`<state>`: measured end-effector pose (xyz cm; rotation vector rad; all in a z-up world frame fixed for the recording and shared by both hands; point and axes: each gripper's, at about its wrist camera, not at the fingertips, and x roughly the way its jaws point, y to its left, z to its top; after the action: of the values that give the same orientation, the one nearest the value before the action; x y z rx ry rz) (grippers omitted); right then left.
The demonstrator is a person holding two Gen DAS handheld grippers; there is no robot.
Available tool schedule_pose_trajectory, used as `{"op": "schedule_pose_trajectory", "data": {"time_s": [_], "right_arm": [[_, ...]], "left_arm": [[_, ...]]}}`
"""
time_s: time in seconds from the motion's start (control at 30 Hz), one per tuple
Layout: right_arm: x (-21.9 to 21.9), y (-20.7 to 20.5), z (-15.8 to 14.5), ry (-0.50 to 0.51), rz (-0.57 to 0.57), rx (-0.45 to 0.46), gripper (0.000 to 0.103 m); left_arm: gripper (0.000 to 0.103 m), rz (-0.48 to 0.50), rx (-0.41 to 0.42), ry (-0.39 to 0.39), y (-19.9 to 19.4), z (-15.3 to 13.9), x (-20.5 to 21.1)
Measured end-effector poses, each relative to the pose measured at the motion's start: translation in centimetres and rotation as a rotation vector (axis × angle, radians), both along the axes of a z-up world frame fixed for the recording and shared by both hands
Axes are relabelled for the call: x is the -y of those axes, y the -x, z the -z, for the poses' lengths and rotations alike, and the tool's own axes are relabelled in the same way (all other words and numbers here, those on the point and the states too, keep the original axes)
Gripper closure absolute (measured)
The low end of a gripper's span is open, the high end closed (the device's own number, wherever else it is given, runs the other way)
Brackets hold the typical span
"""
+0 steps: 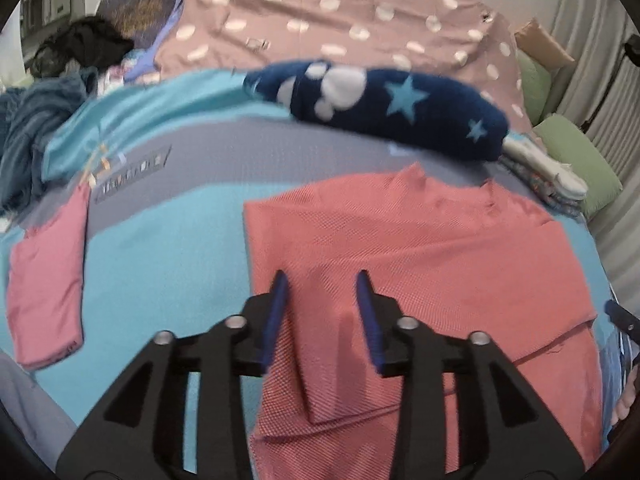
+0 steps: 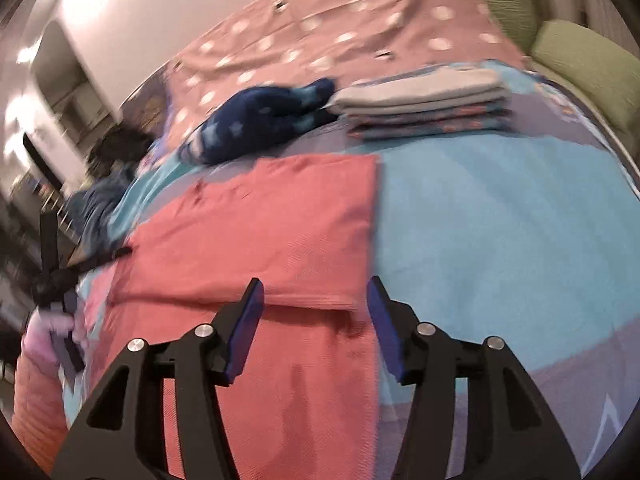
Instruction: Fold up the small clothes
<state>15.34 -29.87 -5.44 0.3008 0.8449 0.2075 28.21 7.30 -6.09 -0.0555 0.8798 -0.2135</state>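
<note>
Left wrist view: a bed with a turquoise and grey cover carries a coral garment, partly folded, with a navy star-print plush piece and a pink dotted sheet behind. A grey label on the cover is too blurred to read. The left tool hangs over the garment, jaws apart, gripping nothing.

Right wrist view: a stack of folded clothes sits beyond the garment, green cushions behind. The right tool stands open above the folded edge, empty.
</note>
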Motion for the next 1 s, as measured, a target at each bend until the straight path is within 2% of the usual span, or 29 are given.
{"op": "schedule_pose_trajectory", "data": {"time_s": [0.07,0.13,0.17,0.2,0.3,0.4,0.5,0.6,0.67,0.7,0.73,0.77,0.8,0.9,1.0], "right_arm": [[-0.8,-0.9,1.3,0.055,-0.015,-0.017,0.047],[-0.9,-1.9,3.5,0.166,0.035,-0.090,0.046],[-0.6,-1.8,3.9,0.167,0.050,-0.096,0.046],[-0.5,-1.6,3.7,0.164,0.053,-0.089,0.046],[-0.2,-1.1,2.8,0.183,0.082,-0.103,0.046],[1.2,-1.3,1.3,0.089,0.096,-0.073,0.046],[1.4,-2.9,-0.3,0.108,0.129,-0.017,0.046],[1.3,-5.5,-0.7,0.043,0.092,0.011,0.046],[0.3,-7.2,-0.3,0.036,0.034,0.027,0.046],[-0.8,-8.3,1.0,0.075,-0.027,0.010,0.046],[-1.5,-9.1,2.3,0.146,-0.039,-0.033,0.046],[-2.0,-9.6,4.3,0.223,-0.049,-0.073,0.045],[-1.9,-9.3,4.5,0.217,-0.049,-0.031,0.043],[-1.7,-8.4,3.7,0.246,-0.034,-0.032,0.043],[-1.3,-7.2,3.5,0.241,-0.022,-0.032,0.043]], "left_arm": [[0.049,0.009,0.006,-0.053,0.0,0.1,0.6],[0.047,0.003,-0.054,-0.154,-0.7,2.1,1.1],[0.038,0.006,-0.056,-0.187,-0.8,3.0,1.1],[0.034,0.004,-0.028,-0.192,-0.6,3.4,0.9],[0.036,-0.015,-0.031,-0.101,-0.2,2.9,-0.7],[0.040,-0.028,0.003,-0.082,0.4,1.7,-0.8],[0.042,0.005,0.077,-0.018,1.5,-0.7,0.6],[0.044,0.054,0.100,0.007,1.4,-1.7,2.9],[0.044,0.093,0.060,-0.012,0.3,-0.6,4.9],[0.044,0.100,0.029,-0.028,-0.3,0.5,5.5],[0.043,0.108,-0.024,-0.070,-1.1,2.7,6.3],[0.040,0.112,-0.003,-0.103,-1.2,4.1,6.9],[0.040,0.116,0.020,-0.116,-1.0,4.1,7.3],[0.040,0.117,0.025,-0.138,-0.7,3.7,7.6],[0.040,0.122,0.014,-0.109,-0.8,3.5,7.2]]}}
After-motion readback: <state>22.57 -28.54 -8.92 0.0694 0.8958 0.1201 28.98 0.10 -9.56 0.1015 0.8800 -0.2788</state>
